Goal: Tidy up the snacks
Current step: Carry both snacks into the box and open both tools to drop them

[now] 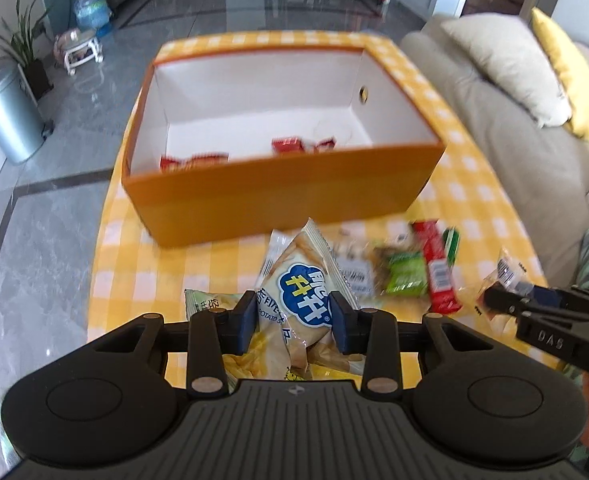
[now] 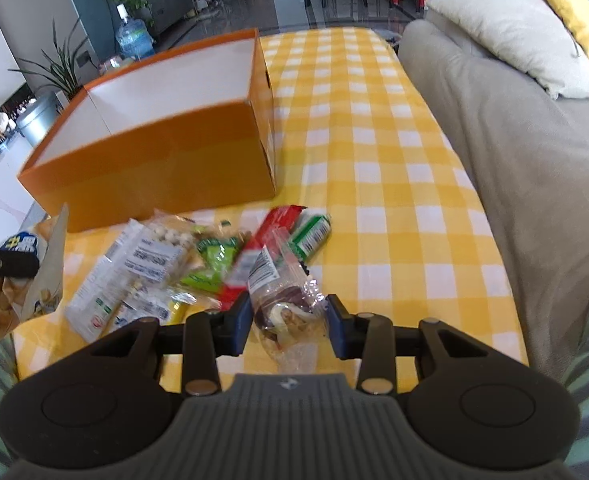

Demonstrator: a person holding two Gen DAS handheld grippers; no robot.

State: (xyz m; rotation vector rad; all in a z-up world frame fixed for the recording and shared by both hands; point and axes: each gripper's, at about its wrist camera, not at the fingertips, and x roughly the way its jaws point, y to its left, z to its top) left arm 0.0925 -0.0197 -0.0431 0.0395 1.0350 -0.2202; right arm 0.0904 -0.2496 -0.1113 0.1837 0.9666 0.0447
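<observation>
matt orange cardboard box (image 1: pixel 278 200), glossy plastic chip bag (image 1: pixel 306 300), checked cloth tablecloth (image 2: pixel 374 160), crinkly clear wrapper (image 2: pixel 286 312)

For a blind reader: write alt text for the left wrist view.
The left gripper grips a cream potato-chip bag with a blue logo before an open orange cardboard box holding red packets, on a yellow checked tablecloth.

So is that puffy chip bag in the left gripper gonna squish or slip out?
Probably a bit squishy: the chip bag looks air-puffed and creases where the left gripper pinches it. It seems light for its size, since it hangs from that one pinch. The shiny film could be slippery, so it might slide if the pinch loosens.
</observation>
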